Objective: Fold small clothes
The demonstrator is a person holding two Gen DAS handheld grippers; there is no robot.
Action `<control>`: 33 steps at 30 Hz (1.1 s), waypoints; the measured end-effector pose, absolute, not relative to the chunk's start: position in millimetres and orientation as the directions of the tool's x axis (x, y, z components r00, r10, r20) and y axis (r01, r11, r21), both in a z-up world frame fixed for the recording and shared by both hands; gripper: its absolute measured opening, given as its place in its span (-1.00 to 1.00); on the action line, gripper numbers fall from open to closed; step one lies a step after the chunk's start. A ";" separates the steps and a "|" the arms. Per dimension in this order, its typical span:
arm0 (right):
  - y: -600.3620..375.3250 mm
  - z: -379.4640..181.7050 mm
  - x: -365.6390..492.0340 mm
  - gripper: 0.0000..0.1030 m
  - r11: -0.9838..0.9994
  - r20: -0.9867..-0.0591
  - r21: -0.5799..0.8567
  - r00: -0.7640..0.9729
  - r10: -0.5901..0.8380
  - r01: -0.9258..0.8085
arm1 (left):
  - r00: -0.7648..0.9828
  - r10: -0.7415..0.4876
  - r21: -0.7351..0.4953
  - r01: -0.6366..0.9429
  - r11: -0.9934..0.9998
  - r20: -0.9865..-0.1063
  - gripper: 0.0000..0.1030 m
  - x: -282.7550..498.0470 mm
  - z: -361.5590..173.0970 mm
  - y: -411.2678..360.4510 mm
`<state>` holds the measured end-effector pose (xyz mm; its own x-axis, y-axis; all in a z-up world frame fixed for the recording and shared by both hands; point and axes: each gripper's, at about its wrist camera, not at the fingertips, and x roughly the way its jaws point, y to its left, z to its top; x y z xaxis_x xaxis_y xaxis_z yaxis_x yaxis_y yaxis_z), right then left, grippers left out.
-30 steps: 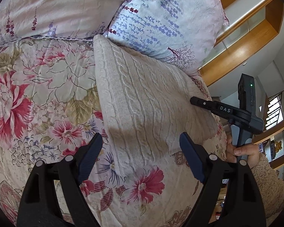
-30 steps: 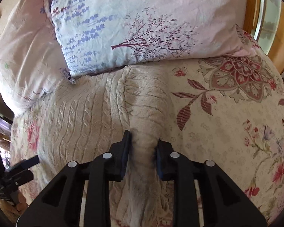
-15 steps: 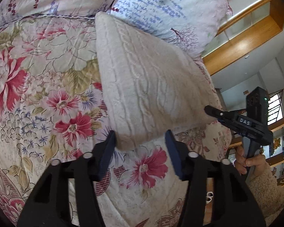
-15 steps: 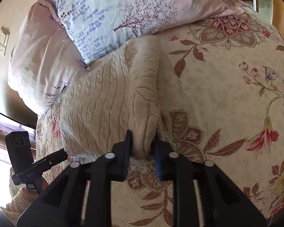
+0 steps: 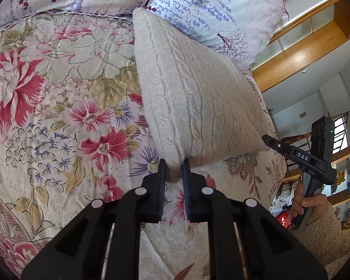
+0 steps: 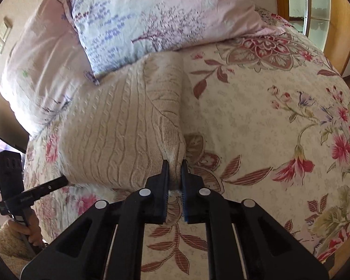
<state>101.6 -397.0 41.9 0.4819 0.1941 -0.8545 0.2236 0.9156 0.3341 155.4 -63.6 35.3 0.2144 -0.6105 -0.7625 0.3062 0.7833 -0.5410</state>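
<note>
A cream cable-knit sweater (image 5: 193, 98) lies folded on a floral quilt, its far end against the pillows. My left gripper (image 5: 173, 166) is shut on its near left corner. My right gripper (image 6: 174, 163) is shut on the near right corner of the sweater (image 6: 119, 126), where the knit bunches into a ridge. Both near corners are lifted a little off the quilt. The right gripper also shows in the left wrist view (image 5: 266, 137), and the left gripper in the right wrist view (image 6: 64, 182), each at its corner.
The floral quilt (image 5: 58, 107) covers the bed (image 6: 256, 121). Two pillows with purple prints (image 5: 212, 7) (image 6: 151, 16) lean at the head. Wooden shelving (image 5: 308, 39) stands beyond the bed's right side. The bed's edge drops off near my hands.
My left gripper moved in and closed on the sweater's near left corner; it was open a second ago. My right gripper kept its hold and drew its corner back, lifting the near edge.
</note>
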 end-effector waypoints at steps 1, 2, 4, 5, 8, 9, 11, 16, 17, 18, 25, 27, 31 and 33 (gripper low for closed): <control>-397.4 37.9 103.0 -0.81 0.917 -0.859 0.328 0.477 0.189 0.227 | 0.213 -0.604 -0.534 0.307 0.788 -0.768 -0.74 154.7 33.8 -63.5; -398.2 35.3 104.0 -0.81 0.916 -0.860 0.328 0.474 0.189 0.231 | 0.215 -0.595 -0.522 0.313 0.793 -0.775 -0.74 153.8 32.4 -64.3; -400.0 35.6 104.9 -0.81 0.908 -0.855 0.346 0.478 0.202 0.235 | 0.219 -0.583 -0.505 0.325 0.800 -0.782 -0.72 153.9 31.3 -66.7; -400.6 36.8 105.7 -0.80 0.905 -0.851 0.357 0.479 0.215 0.230 | 0.218 -0.586 -0.509 0.323 0.798 -0.780 -0.70 154.4 31.7 -66.2; -407.9 47.8 105.0 -0.44 0.888 -0.831 0.403 0.496 0.253 0.222 | 0.217 -0.614 -0.541 0.314 0.780 -0.759 -0.50 157.7 38.2 -60.3; -413.5 54.2 105.9 -0.25 0.879 -0.817 0.420 0.515 0.259 0.225 | 0.224 -0.627 -0.552 0.318 0.770 -0.746 -0.27 157.8 42.4 -57.5; -423.9 63.1 110.4 0.34 0.854 -0.786 0.461 0.558 0.268 0.239 | 0.260 -0.643 -0.562 0.326 0.760 -0.720 0.13 158.7 53.9 -51.3; -454.9 54.8 152.2 0.34 0.726 -0.719 0.611 0.605 0.343 0.315 | 0.331 -0.626 -0.535 0.329 0.778 -0.707 0.47 178.3 73.5 -52.4; -457.8 46.9 164.1 0.34 0.706 -0.717 0.627 0.599 0.358 0.329 | 0.336 -0.609 -0.524 0.315 0.791 -0.718 0.47 185.3 73.0 -55.1; -457.5 41.7 172.0 0.32 0.697 -0.717 0.635 0.591 0.370 0.334 | 0.341 -0.596 -0.518 0.297 0.802 -0.727 0.47 192.1 71.4 -56.6; -435.8 33.2 190.6 -0.81 0.755 -0.736 0.596 0.563 0.376 0.274 | 0.325 -0.569 -0.511 0.251 0.822 -0.756 0.47 217.7 64.5 -68.2; -436.6 45.0 187.3 -0.82 0.778 -0.728 0.574 0.594 0.341 0.256 | 0.318 -0.571 -0.508 0.262 0.820 -0.757 0.47 219.9 65.3 -72.5; -443.2 33.8 193.0 -0.83 0.799 -0.774 0.525 0.554 0.305 0.294 | 0.311 -0.562 -0.496 0.268 0.826 -0.767 0.47 224.6 61.2 -78.7; -442.0 21.9 193.8 -0.83 0.801 -0.793 0.511 0.530 0.300 0.312 | 0.308 -0.557 -0.495 0.261 0.829 -0.771 0.47 229.2 58.7 -80.8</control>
